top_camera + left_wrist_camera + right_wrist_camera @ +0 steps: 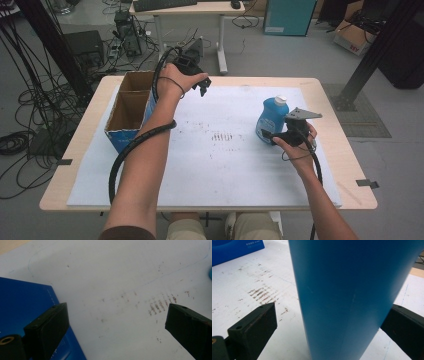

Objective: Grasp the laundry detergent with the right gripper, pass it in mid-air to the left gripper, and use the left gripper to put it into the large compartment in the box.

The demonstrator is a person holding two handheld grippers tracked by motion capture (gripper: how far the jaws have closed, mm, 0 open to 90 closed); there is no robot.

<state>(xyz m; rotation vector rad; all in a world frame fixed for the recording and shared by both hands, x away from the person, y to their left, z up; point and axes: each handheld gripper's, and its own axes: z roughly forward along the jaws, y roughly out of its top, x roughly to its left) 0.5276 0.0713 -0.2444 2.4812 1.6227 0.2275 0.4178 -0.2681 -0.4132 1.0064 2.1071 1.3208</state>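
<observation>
bottle (344, 297) stands between the right gripper (329, 325) fingers (254, 327) — spread, one touching; left gripper (117, 327) fingers spread.

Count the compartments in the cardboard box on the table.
2: the near compartment by the left forearm, and the far compartment beside the left tongs. Both look empty, though their floors are partly hidden.

The blue bottle (342, 297) runs past the right gripper view's top and bottom edges, hiding its cap and base there.
</observation>
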